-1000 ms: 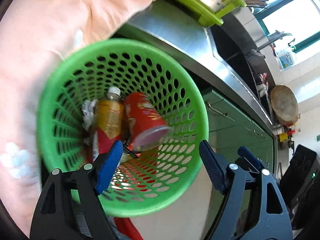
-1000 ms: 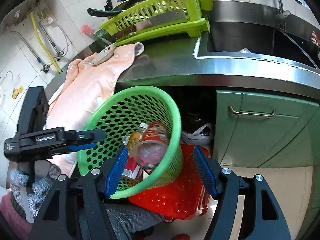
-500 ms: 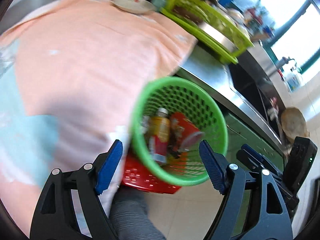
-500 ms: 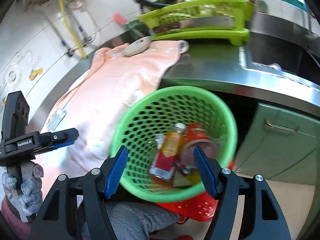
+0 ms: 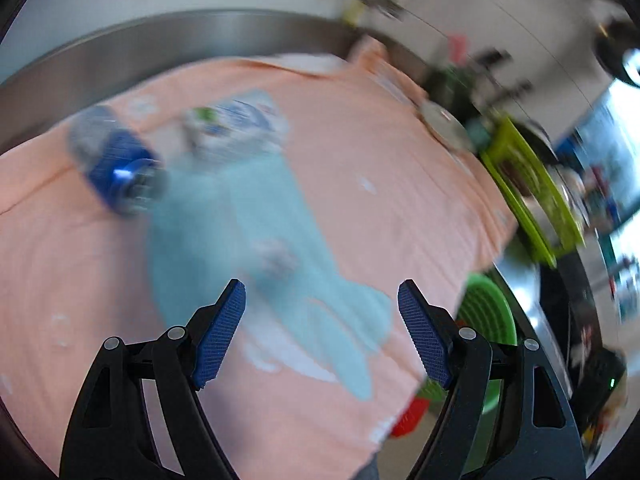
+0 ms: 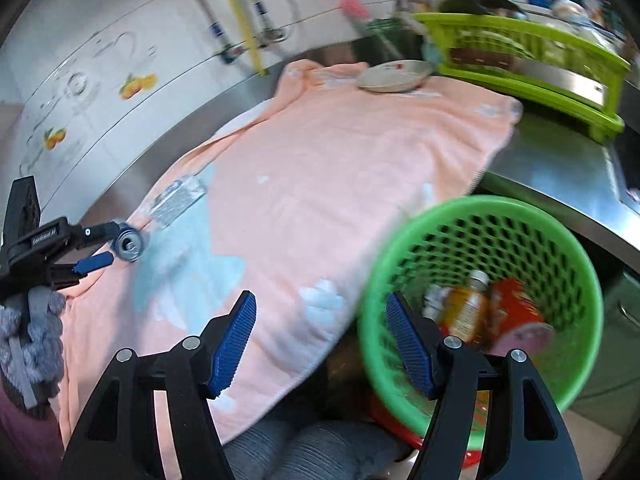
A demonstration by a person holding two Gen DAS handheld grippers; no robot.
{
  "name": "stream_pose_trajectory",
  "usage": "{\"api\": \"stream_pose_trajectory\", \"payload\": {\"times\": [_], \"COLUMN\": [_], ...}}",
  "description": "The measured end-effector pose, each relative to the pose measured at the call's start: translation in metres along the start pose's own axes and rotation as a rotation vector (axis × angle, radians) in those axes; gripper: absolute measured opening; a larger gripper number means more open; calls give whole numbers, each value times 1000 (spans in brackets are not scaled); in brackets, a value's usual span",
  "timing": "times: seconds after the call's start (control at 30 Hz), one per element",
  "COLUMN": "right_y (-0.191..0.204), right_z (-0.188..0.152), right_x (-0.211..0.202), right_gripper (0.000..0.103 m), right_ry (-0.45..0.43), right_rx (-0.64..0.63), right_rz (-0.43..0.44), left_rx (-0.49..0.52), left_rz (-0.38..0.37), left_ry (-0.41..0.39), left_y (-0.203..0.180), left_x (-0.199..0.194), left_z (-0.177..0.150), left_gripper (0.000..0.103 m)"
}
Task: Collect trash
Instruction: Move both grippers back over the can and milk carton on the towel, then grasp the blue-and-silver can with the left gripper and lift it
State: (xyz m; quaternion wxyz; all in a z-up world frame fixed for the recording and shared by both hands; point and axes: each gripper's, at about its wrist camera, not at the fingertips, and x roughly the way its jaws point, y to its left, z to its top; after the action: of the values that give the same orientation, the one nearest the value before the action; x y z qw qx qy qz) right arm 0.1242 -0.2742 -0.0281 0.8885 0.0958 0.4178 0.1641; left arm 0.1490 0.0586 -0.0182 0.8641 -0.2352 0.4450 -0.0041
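Observation:
A blue drink can lies on its side on the pink towel. A flat silvery wrapper lies just beyond it. My left gripper hangs open above the towel, empty; from the right wrist it shows at far left, close to the can. My right gripper is open and empty over the towel's front edge. The green perforated basket stands below the counter with a bottle and a red canister inside.
A lime-green dish rack and a small plate sit at the back of the steel counter. A red crate lies under the basket. Grey-trousered knees are below.
Both views swung away from the basket and up over the towel. The can and wrapper have come into view. The left gripper has moved left across the towel toward the can.

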Motion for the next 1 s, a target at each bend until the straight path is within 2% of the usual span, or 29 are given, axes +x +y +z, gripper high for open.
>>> {"api": "stream_pose_trajectory", "payload": {"times": [0.23,0.5,0.73,1.0], "right_y": [34,58,71,83], "right_z": [9,13,17,25], "right_x": [25,47,66,85], "right_gripper": [65,65,66,66], "right_ry": [33,67,98,123], "right_rx": [-54,-99,-127,-151], "right_rz": [47,78,95,106], "left_rx": [-142,-311,-432,-510], "left_rz": [124,197,175,164], "left_ry": [-84,-122,-114,-99], "left_y": [64,119,146,161], "left_x": [-20,-12,15,41], "left_z": [30,60,75,85], "left_gripper": [80,86,87,87]}}
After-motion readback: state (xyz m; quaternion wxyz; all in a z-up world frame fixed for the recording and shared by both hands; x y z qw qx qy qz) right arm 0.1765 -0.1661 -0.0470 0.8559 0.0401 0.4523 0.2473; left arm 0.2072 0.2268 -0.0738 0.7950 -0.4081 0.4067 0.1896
